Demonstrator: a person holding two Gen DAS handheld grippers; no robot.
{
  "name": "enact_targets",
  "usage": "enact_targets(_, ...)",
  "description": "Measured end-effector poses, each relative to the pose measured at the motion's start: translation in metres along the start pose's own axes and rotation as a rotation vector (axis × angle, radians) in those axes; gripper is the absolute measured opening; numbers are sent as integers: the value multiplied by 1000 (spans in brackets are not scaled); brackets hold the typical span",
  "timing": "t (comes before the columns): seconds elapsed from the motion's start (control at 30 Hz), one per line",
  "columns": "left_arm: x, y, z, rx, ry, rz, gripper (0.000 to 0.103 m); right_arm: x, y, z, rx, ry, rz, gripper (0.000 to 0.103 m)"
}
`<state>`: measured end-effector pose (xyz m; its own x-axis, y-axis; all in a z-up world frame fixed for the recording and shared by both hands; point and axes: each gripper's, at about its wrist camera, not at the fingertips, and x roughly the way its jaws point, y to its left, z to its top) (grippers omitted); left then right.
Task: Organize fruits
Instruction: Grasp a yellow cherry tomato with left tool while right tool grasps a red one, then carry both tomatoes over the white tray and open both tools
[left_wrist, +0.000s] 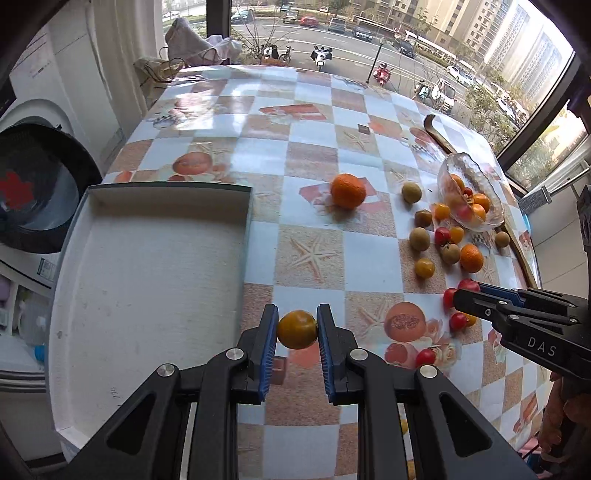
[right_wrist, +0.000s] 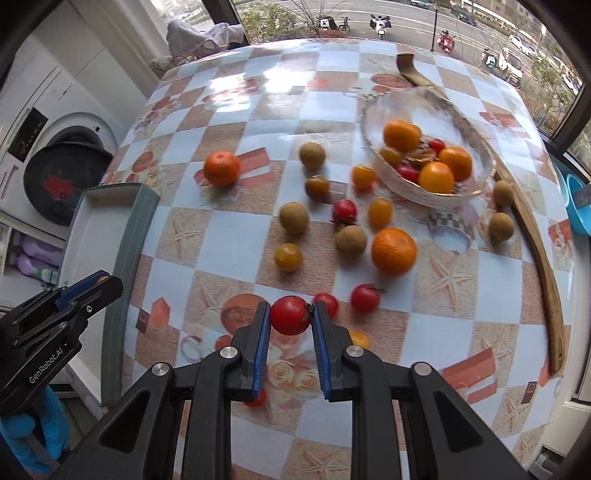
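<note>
left fingers: the left gripper (left_wrist: 297, 328) is clamped on a yellow cherry tomato (left_wrist: 296, 329), blue pads pressing both flanks, the fruit held above the bench (left_wrist: 314, 155) just right of the tray.
right fingers: the right gripper (right_wrist: 290, 315) is closed on a red cherry tomato (right_wrist: 290, 315), stem turned toward the right pad, the fruit held near the tips.
destination: a white tray (left_wrist: 147, 295) with a grey rim sits at the bench's left edge, bare inside; the left gripper's load is just beside its right wall.
loose fruit: red and yellow cherry tomatoes, brown longans such as one longan (right_wrist: 293, 218), and two mandarins, including the large mandarin (right_wrist: 393, 252) and a far mandarin (right_wrist: 221, 168), lie scattered across the checked cloth.
glass bowl: a clear glass bowl (right_wrist: 373, 110) at the far right holds more mandarins and tomatoes.
stage: early, by the look of it; nothing has reached the tray and most fruit is unsorted.
doing it well: carry the yellow tomato over the tray wall with clearance, lower it close to the floor before releasing so it does not roll, and keep squeeze light since thin skins may split.
risk: the round fruit could slip from the pad tips; the two grippers sit near each other, so stagger the drops.
</note>
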<state>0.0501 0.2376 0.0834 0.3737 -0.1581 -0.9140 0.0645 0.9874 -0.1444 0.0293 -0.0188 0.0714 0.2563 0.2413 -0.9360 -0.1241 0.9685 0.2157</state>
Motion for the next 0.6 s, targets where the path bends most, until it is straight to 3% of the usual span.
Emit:
enact_targets(0.37, 5, 120, -15, -132, 22, 183, 23, 41, 147, 48, -199, 26, 160, 25)
enact_targets(0.6, 28, 154, -23, -159, 69, 201, 23, 87, 204, 69, -270, 85, 157, 25)
